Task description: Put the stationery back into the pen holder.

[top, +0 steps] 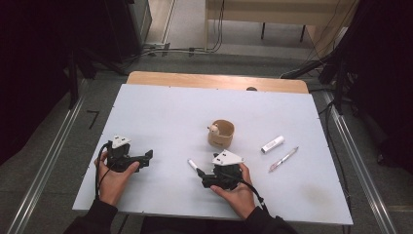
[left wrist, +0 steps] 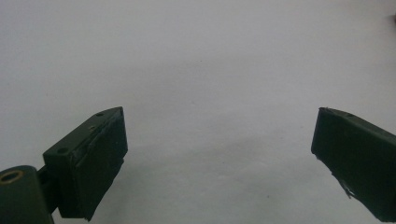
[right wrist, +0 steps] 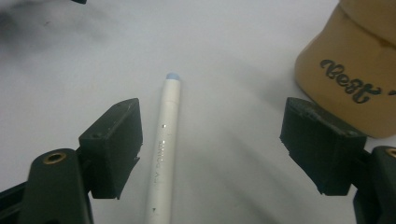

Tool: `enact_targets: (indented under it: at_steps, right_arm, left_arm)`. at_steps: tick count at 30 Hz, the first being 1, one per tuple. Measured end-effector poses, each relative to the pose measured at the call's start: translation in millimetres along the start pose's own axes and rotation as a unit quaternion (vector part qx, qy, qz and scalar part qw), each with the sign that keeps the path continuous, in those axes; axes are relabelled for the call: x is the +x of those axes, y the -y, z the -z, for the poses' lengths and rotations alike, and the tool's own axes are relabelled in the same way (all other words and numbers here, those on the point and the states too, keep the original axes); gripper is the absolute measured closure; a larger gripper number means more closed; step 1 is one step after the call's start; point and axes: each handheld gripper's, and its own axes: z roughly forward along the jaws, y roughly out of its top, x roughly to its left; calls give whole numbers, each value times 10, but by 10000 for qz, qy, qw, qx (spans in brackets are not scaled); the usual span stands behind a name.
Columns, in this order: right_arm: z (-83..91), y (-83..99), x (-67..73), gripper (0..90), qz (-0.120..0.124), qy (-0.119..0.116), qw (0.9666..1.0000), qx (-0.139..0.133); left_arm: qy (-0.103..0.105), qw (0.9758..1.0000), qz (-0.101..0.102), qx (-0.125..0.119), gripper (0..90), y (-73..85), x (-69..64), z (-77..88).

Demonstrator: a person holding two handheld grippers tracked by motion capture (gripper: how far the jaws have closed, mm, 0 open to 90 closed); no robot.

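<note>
Resting on a pale table point(top: 160, 112) over grey floor point(top: 73, 136); both jaws spread, white pen point(right wrist: 164, 144) unpinched.

tan cup point(right wrist: 355, 70), script lettering "Best", seen inverted

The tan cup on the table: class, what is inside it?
In the tan cup a small light figure peeks above the rim at its left side. The wall hides the cup's bottom.

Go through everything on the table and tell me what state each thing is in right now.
Left gripper: open, nothing between its fingers.
Right gripper: open, straddling the white pen, not pressing it.
White pen: lying flat, loose.
Tan cup: upright, a small figure at its rim.
White tube: lying flat.
Clear pen: lying flat.
</note>
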Motion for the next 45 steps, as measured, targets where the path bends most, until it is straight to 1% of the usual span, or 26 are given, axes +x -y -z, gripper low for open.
enact_targets:
  at_steps: [3, 11, 13, 16, 17, 20, 22, 25, 26, 30, 31, 33, 35, 41, 45]
  right_arm:
    - [-30, 5, 24, 211, 70, -33, 10000, 33]
    - [-94, 8, 73, 264, 83, -184, 9998, 92]
    - [-120, 10, 86, 300, 146, -198, 9996, 136]
    - [-121, 6, 92, 333, 155, -227, 9995, 130]
    - [-127, 5, 96, 366, 184, -209, 9995, 158]
    - [-135, 3, 109, 389, 244, -212, 9993, 206]
    - [-147, 0, 120, 429, 311, -224, 9989, 261]
    - [-152, -2, 123, 450, 323, -252, 9987, 300]
    - [-157, -3, 129, 484, 328, -260, 9986, 338]
    - [-167, -4, 133, 498, 370, -292, 9981, 387]
    - [-174, -5, 133, 518, 351, -307, 9979, 443]
    - [-176, -5, 134, 530, 344, -313, 9978, 465]
    - [-185, -7, 134, 572, 396, -330, 9974, 500]
    - [-185, -7, 131, 619, 345, -318, 9976, 503]
    - [-185, -5, 157, 675, 471, -290, 9972, 510]
  left_arm:
    - [5, 10000, -8, 4, 40, 1, 1, -1]
    - [8, 10000, -26, 21, 40, 1, 1, -2]
    - [8, 10000, -19, 13, 40, 1, -1, -3]
    - [6, 10000, -26, 27, 40, 2, 2, -3]
    - [3, 10000, -28, 29, 40, 3, 3, -4]
    - [9, 10000, -20, 23, 40, 3, -1, -4]
    - [10, 10000, -21, 23, 40, 2, -1, -3]
    - [11, 10000, -26, 30, 40, 3, 1, -5]
    - [10, 10000, -29, 33, 40, 3, 1, -5]
    - [13, 10000, -32, 40, 40, 3, 0, -5]
    - [14, 10000, -32, 39, 40, 3, 0, -4]
    - [14, 10000, -28, 32, 40, 3, -1, -5]
    - [13, 10000, -33, 37, 40, 3, 1, -5]
    - [14, 10000, -28, 34, 40, 4, -5, -5]
    - [17, 10000, -35, 34, 40, 3, -5, -4]
